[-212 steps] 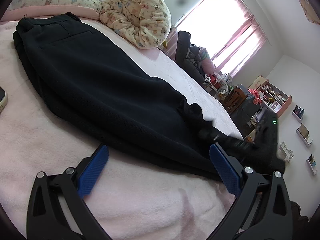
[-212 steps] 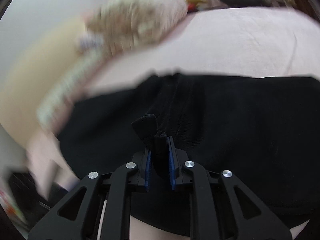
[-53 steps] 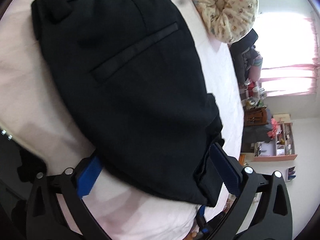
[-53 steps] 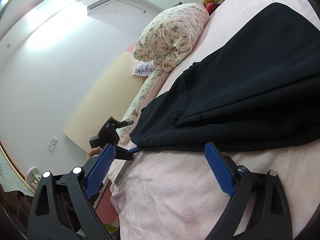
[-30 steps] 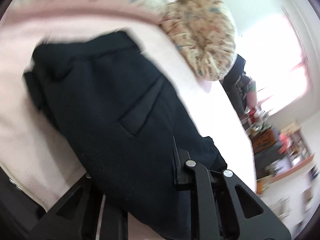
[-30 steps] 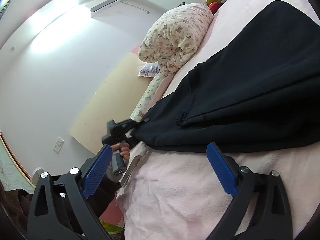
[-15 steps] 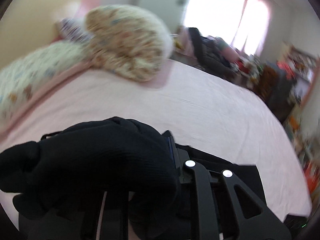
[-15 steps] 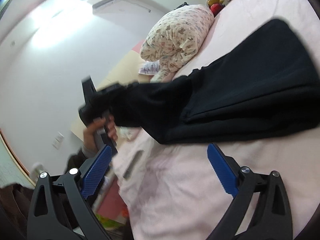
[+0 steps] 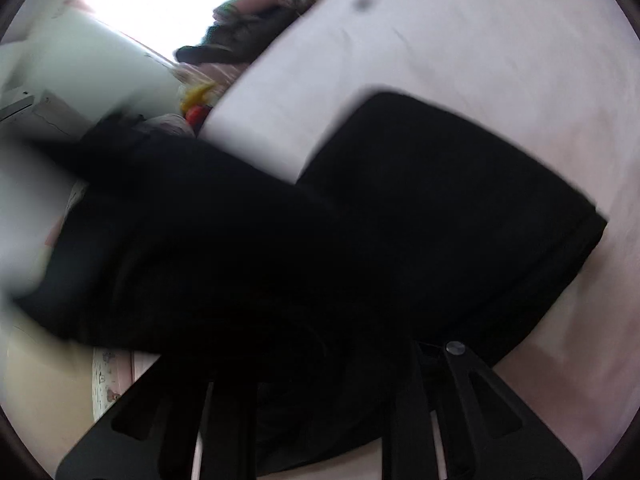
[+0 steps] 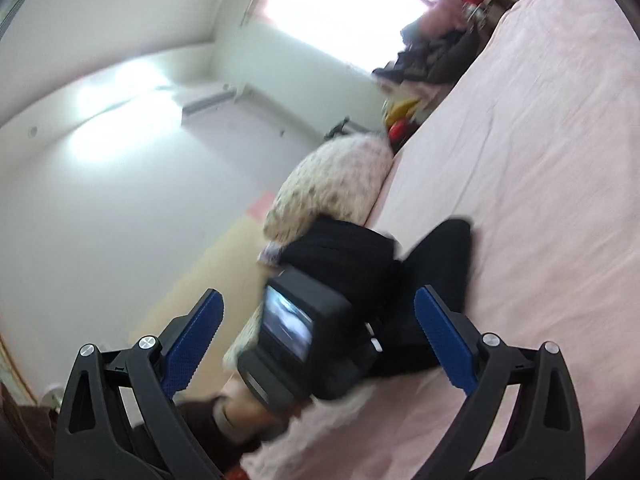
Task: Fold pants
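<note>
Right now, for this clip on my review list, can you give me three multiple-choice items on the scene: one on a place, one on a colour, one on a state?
1. Where do the black fabric pants lie?
A. on the pink bed cover
B. on a wooden floor
C. on a chair

2. What colour are the pads of the right tool?
A. red
B. blue
C. green

3. How does the left tool stand?
A. open and apart from the pants
B. lying on the bed
C. shut on the pants

Key:
1. A, the folded part rests flat on the pink cover.
2. B, both ribbed pads show blue in the right wrist view.
3. C, black cloth bunches over its closed fingers and lifts off the bed.
</note>
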Motion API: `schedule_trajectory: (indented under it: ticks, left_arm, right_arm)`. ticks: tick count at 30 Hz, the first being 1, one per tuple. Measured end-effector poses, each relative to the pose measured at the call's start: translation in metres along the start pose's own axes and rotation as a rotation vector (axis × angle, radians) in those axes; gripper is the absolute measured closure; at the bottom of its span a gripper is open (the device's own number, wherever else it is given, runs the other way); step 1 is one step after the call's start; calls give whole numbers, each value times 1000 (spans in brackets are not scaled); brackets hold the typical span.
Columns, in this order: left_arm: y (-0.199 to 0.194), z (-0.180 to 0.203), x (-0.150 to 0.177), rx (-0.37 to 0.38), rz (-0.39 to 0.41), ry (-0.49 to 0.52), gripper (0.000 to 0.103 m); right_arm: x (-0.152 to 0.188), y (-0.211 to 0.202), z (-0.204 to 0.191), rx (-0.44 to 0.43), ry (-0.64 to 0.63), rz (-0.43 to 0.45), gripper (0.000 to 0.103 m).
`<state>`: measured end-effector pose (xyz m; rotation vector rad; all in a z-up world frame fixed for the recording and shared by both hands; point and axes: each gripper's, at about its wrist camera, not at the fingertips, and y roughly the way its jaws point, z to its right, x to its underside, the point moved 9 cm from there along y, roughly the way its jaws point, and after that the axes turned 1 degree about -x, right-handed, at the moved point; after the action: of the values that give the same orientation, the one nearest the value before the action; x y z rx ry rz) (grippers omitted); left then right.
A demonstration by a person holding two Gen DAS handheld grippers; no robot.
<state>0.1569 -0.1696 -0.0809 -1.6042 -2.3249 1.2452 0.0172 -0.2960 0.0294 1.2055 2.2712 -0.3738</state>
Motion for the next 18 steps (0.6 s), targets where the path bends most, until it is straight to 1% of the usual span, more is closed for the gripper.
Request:
schedule_trajectory:
  ticks: [2, 4, 6, 8, 10, 15, 18]
  left_arm:
    - [-1, 2, -4, -45, 32, -5, 83]
    - [-5, 0, -8, -39, 65, -8, 81]
    - [-5, 2, -7, -50, 56, 9, 81]
    - [-5, 0, -3, -37, 68, -13, 81]
    - [-4, -4, 3, -5, 80, -45, 80]
    - [-7, -20, 15, 4, 116, -84, 81]
    - [-21, -28, 22, 0, 142, -105, 82]
  right_arm:
    - [-7, -6, 2, 7, 5, 27, 4]
    - [-11, -5, 3, -1, 19, 46, 4]
    - [-12, -1, 6, 8, 26, 47, 4]
    - [-11, 1, 9, 24, 25, 37, 4]
    - [-11, 0, 13, 40, 13, 32, 4]
    - [-5, 14, 30, 97, 19, -7, 4]
    - [-6, 17, 41, 111, 37, -12, 4]
